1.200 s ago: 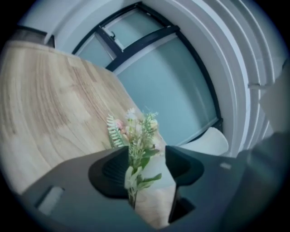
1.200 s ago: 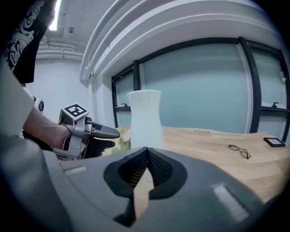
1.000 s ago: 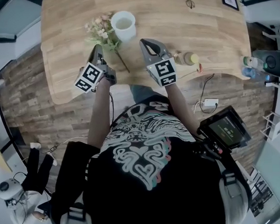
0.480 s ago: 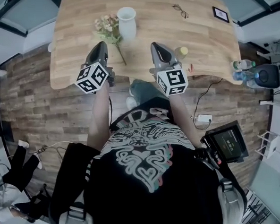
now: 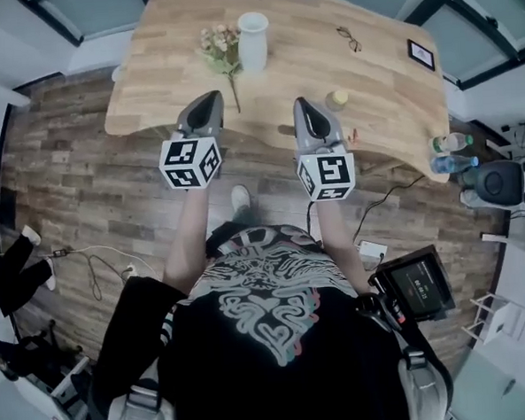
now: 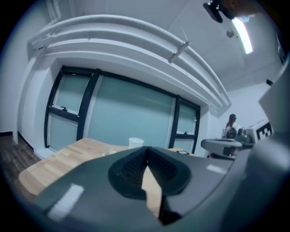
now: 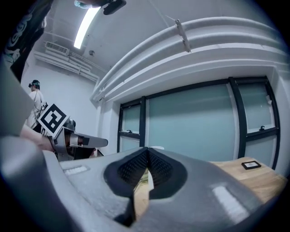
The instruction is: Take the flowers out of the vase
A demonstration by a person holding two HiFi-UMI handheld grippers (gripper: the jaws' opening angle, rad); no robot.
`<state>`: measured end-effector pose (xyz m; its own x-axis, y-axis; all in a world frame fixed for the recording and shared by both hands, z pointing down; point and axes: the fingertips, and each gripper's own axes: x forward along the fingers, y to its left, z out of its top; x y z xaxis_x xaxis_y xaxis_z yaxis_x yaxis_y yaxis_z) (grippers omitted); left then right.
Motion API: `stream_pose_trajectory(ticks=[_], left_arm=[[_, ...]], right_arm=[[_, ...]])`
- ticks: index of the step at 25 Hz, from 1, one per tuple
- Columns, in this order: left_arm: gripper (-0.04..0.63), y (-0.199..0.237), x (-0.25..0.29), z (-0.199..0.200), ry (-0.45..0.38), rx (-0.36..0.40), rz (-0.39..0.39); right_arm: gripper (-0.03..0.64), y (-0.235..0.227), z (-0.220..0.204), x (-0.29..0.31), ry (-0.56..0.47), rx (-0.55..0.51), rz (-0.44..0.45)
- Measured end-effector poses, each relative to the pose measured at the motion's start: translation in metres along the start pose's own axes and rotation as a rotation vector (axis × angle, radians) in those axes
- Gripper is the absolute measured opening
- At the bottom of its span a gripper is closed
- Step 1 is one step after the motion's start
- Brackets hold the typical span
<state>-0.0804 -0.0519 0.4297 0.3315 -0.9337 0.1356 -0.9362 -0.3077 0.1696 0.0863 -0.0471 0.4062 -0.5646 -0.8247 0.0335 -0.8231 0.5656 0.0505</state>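
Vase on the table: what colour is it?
The vase is white; the head view shows it best.

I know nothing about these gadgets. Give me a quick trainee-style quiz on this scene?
1. True or false: the flowers stand in the vase.
2. The left gripper and right gripper hold: A nothing; B flowers; C the vase.
3. Fill in: the glasses lie between the vase and the ____.
Key: 1 false, they lie beside it on the table; 2 A, both shut; 3 frame.
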Motion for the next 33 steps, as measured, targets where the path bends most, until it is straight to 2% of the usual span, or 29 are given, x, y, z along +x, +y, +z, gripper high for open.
stream_pose_trajectory(ticks=[5,12,17,24,33], left_arm=[[-0.012,-0.05,-0.049,-0.001,-0.004,0.011,0.042],[-0.012,-0.092,-0.112,-0.009,-0.023,0.039,0.111],[-0.012,-0.103,-0.139,-0.015,-0.037,0.013,0.142],[-0.012,-0.115,-0.159,-0.014,-0.051,0.018,0.161],[-0.012,-0.113,-0.156,-0.017,-0.046,0.014,0.183]], right_arm=[[-0.002,0.012,0.012,-0.056,-0.01,0.0,0.033],[-0.002,0.031,0.013,-0.112,-0.019,-0.014,0.063],[-0.002,0.037,0.015,-0.135,-0.033,-0.015,0.084],[-0.003,0.044,0.019,-0.154,-0.043,-0.028,0.104],[-0.002,0.038,0.02,-0.159,-0.045,-0.038,0.11]])
